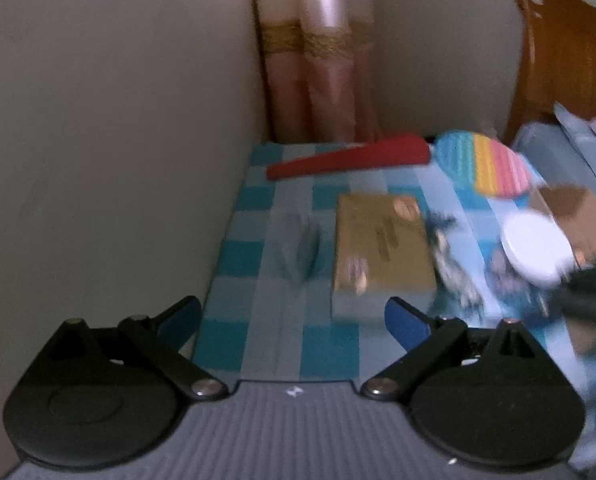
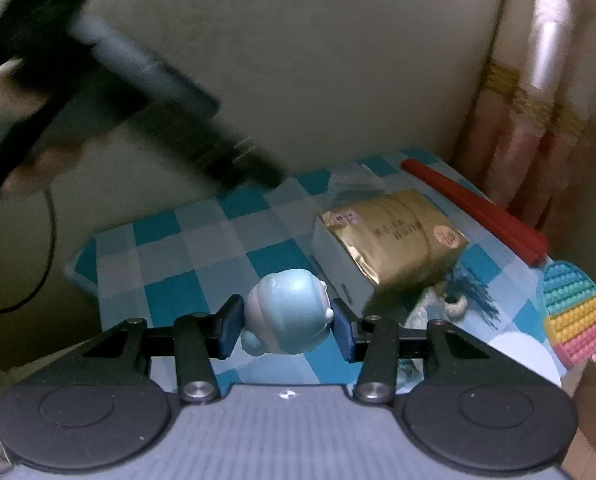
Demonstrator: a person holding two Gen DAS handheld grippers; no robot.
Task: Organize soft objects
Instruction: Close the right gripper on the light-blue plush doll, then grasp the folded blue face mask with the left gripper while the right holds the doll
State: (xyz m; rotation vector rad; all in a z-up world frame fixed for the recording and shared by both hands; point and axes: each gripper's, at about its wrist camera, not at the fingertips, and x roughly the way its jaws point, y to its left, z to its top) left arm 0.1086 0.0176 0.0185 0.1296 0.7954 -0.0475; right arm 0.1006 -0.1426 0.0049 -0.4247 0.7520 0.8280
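My right gripper (image 2: 286,330) is shut on a pale blue soft toy (image 2: 288,316) and holds it above the blue checked tablecloth (image 2: 178,248). My left gripper (image 1: 294,320) is open and empty above the cloth (image 1: 258,280), near a gold packet (image 1: 381,244). The gold packet (image 2: 397,236) also lies just beyond the toy in the right wrist view. A rainbow bubble pad (image 1: 481,164) lies at the far right of the table and shows in the right wrist view (image 2: 577,316) too. The left gripper appears blurred at the upper left of the right wrist view (image 2: 146,92).
A red wedge-shaped object (image 1: 349,156) lies at the table's back edge by the curtain (image 1: 321,52). A white round lid (image 1: 533,248) and a cardboard box (image 1: 577,212) sit at the right. A wooden headboard (image 1: 565,60) stands behind. The wall (image 1: 118,120) borders the table's left side.
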